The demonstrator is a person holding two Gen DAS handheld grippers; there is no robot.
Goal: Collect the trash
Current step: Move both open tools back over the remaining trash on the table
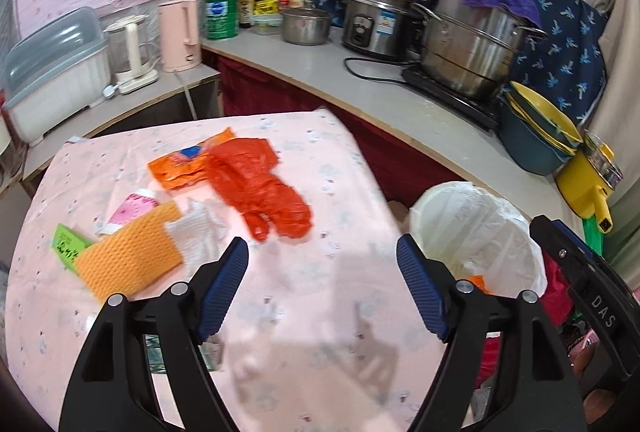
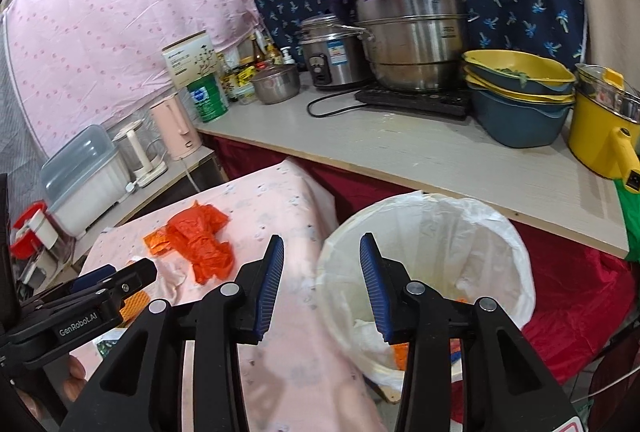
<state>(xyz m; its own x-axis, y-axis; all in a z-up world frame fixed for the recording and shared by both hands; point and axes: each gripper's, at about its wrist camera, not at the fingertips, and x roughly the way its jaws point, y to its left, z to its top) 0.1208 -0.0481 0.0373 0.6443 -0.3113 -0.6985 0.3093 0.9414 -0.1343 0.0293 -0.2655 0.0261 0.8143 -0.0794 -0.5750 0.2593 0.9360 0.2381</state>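
Trash lies on the pink-clothed table [image 1: 320, 192]: a crumpled red plastic bag [image 1: 260, 188], an orange wrapper [image 1: 180, 168], an orange honeycomb sheet [image 1: 128, 256], a white tissue [image 1: 196, 236], a pink-and-white wrapper [image 1: 134, 208] and a green label [image 1: 70, 244]. My left gripper [image 1: 322, 260] hovers open over the table's near part, nothing between its fingers. The white-lined bin [image 2: 432, 252] stands right of the table with scraps inside. My right gripper [image 2: 322, 254] is open and empty, straddling the gap between the table edge and the bin rim. The red bag [image 2: 204, 240] shows there too.
A counter [image 2: 420, 148] runs behind the table and bin, carrying a steel steamer pot [image 2: 412, 36] under a purple cloth, a rice cooker [image 2: 332, 52], stacked yellow and blue basins [image 2: 520, 92] and a yellow pot [image 2: 600, 128]. Kettles [image 1: 178, 32] and a plastic box [image 1: 56, 64] stand at the left.
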